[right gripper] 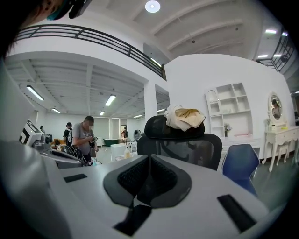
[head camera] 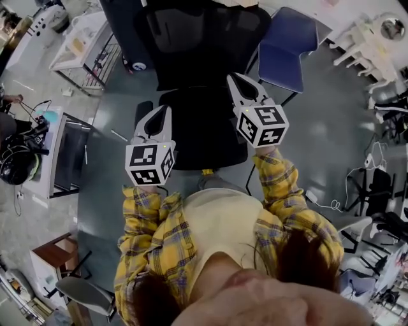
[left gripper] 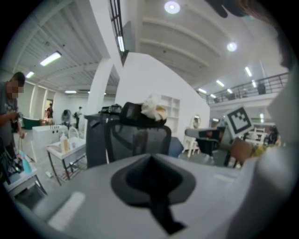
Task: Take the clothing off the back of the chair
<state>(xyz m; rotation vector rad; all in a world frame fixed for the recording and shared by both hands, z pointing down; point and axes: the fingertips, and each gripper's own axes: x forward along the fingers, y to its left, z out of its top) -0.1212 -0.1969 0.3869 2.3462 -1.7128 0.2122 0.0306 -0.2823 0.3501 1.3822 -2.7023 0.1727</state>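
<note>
A blue chair (head camera: 288, 44) stands on the grey floor (head camera: 319, 127), with a white dressing table (head camera: 373, 38) and its mirror (head camera: 392, 27) off to its right. White shelves (right gripper: 229, 112) are set into the curved wall (right gripper: 196, 84) behind. On the left a white cart (head camera: 83, 41) holds a bottle (left gripper: 64, 142), and a person (right gripper: 85, 137) stands beyond it, head bent. Headphones (head camera: 18, 164) lie by a white desk (head camera: 60, 156); nearer are a wooden cabinet (head camera: 54, 255) and a grey seat (head camera: 86, 294). Cables (head camera: 376, 156) trail over the floor at right. A dark railing (right gripper: 93, 37) runs along a balcony overhead, under round lamps (right gripper: 153, 6).
</note>
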